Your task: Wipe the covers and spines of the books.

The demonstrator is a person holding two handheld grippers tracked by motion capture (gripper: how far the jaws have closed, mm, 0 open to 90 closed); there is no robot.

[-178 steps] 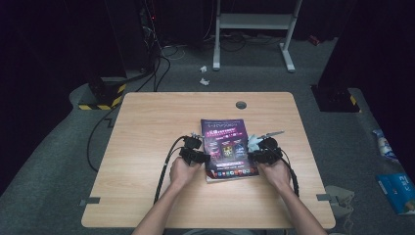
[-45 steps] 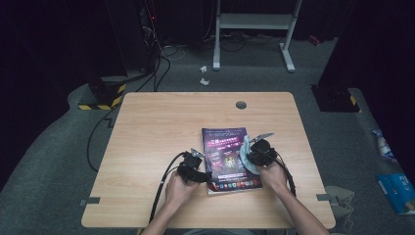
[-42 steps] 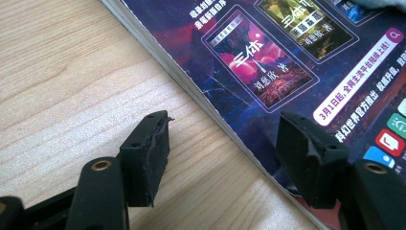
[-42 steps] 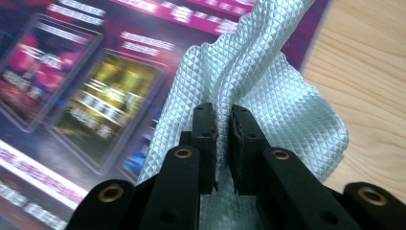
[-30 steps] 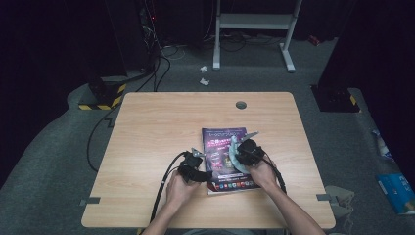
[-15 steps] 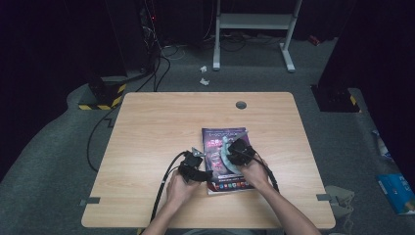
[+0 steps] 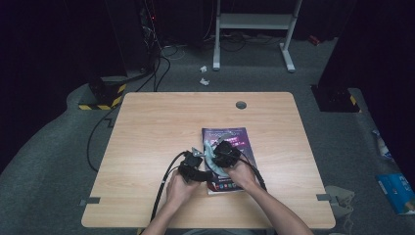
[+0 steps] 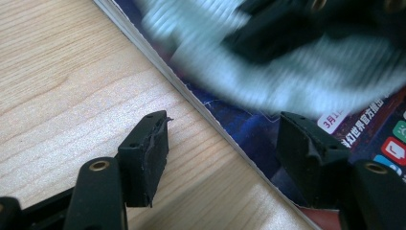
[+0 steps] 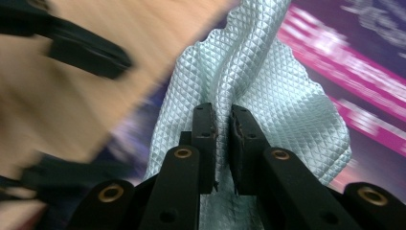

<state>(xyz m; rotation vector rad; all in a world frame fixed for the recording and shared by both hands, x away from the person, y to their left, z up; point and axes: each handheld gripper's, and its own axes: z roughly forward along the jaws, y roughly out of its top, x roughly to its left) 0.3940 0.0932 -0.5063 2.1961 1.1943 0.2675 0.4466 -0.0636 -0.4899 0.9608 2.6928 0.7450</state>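
Cloth (image 9: 268,96): pale blue-green, quilted diamond weave, bunched into a fold. Long axis in the right gripper view runs up and away from the jaws, crease along the middle. It sits over the magazine's (image 7: 230,147) left part, near the table's (image 7: 147,122) middle front.

Right gripper (image 9: 221,125): jaws pressed together on the cloth's fold, pinching it. In the high view it sits on the magazine.

Magazine: dark purple cover, magenta lettering, flat on the table, long axis running away from the person, slightly skewed.

Left gripper (image 8: 220,143): jaws spread, nothing between the pads; one jaw over bare wood, the other over the magazine's corner, straddling its edge.

No containers on the table.
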